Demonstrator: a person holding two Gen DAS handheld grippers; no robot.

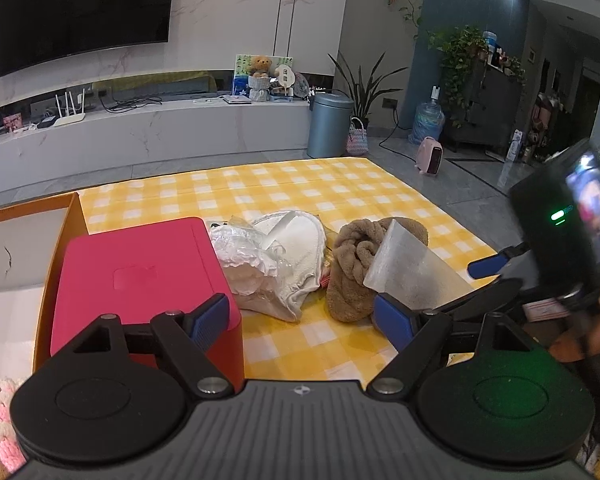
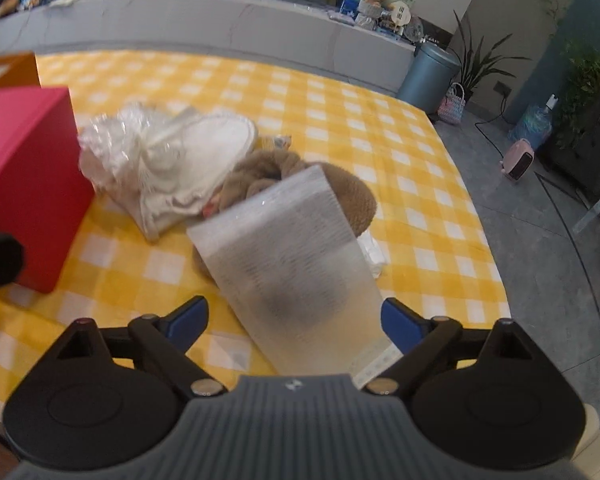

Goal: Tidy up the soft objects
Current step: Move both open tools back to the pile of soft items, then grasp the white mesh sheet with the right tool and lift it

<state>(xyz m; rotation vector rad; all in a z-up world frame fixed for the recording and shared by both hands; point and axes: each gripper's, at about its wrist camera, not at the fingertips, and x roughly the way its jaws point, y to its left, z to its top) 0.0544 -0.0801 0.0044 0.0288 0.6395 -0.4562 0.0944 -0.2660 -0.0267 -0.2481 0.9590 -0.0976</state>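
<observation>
Frosted pouch point(image 2: 296, 256) leans between the spread right tool point(image 2: 294, 322); grip mid-pouch, squarely; left tool point(image 1: 304, 320) spread, empty.

We see left gripper point(image 1: 304, 312): black linkage arms, blue finger pads point(image 1: 210, 320), silver pivot screws, ribbed grey base plate with small emblem, lower frame. Right gripper point(image 2: 294, 320): same build; its black housing shows green light, right edge of left view.
</observation>
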